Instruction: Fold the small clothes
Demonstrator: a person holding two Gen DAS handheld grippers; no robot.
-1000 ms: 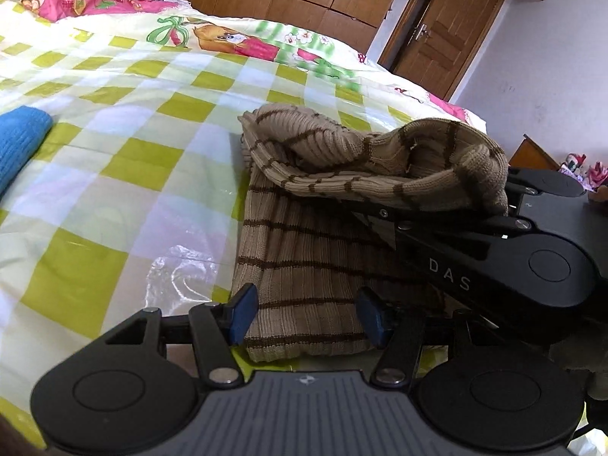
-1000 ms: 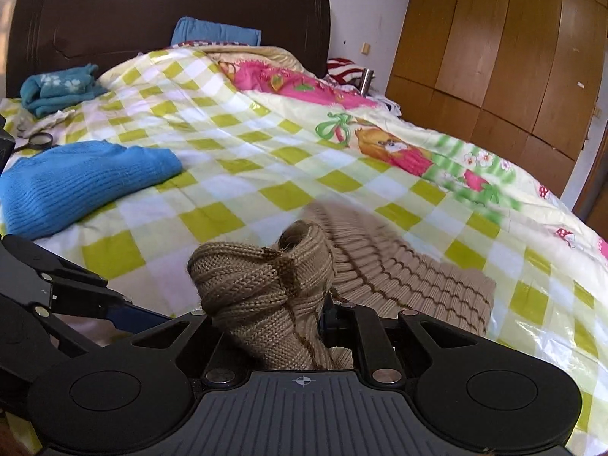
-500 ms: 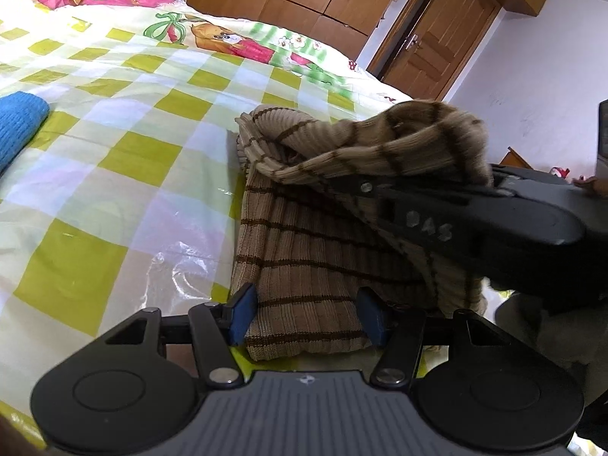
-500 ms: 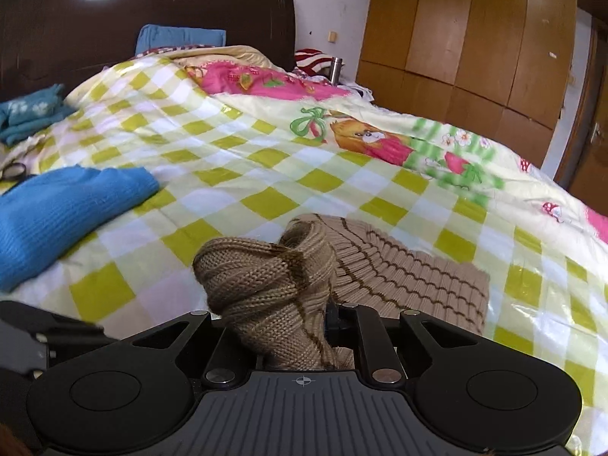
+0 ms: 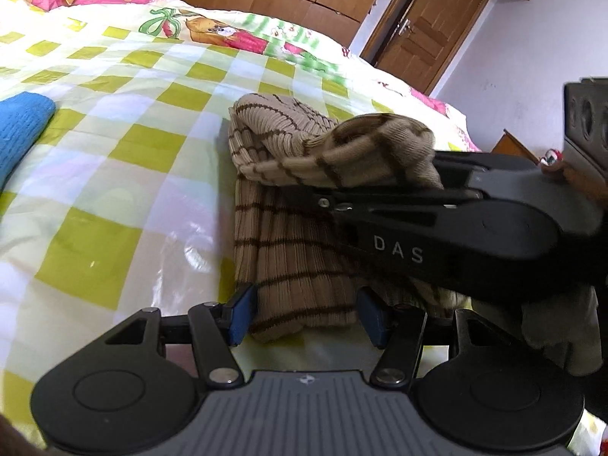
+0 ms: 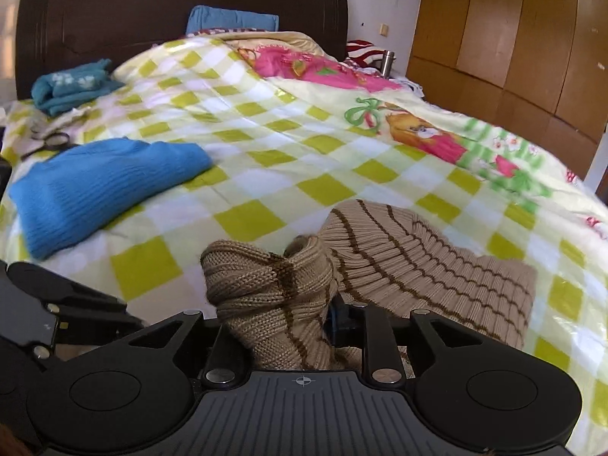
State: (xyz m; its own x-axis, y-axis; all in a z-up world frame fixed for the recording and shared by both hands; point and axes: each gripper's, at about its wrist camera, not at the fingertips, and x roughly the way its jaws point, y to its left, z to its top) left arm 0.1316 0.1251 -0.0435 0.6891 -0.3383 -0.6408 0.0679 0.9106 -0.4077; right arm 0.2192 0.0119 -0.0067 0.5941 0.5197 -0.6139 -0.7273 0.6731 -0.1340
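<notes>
A tan knit sweater with brown stripes point(image 5: 288, 250) lies on the checked bedspread point(image 5: 114, 174). My left gripper point(image 5: 306, 313) is open, its blue pads on either side of the sweater's near hem. My right gripper point(image 6: 281, 326) is shut on a bunched fold of the same sweater point(image 6: 266, 296) and holds it lifted over the flat part point(image 6: 437, 277). In the left wrist view the right gripper point(image 5: 437, 228) comes in from the right with the fold point(image 5: 361, 152) draped over its fingers.
A folded blue sweater point(image 6: 98, 186) lies to the left on the bed. Scissors point(image 6: 49, 140) and a teal garment point(image 6: 68, 83) sit near the dark headboard point(image 6: 171, 11). Wooden wardrobes point(image 6: 513, 38) and a door point(image 5: 425, 26) stand beyond the bed.
My right gripper has carried the lifted fold leftward across the flat part of the sweater. The left gripper stays open at the hem.
</notes>
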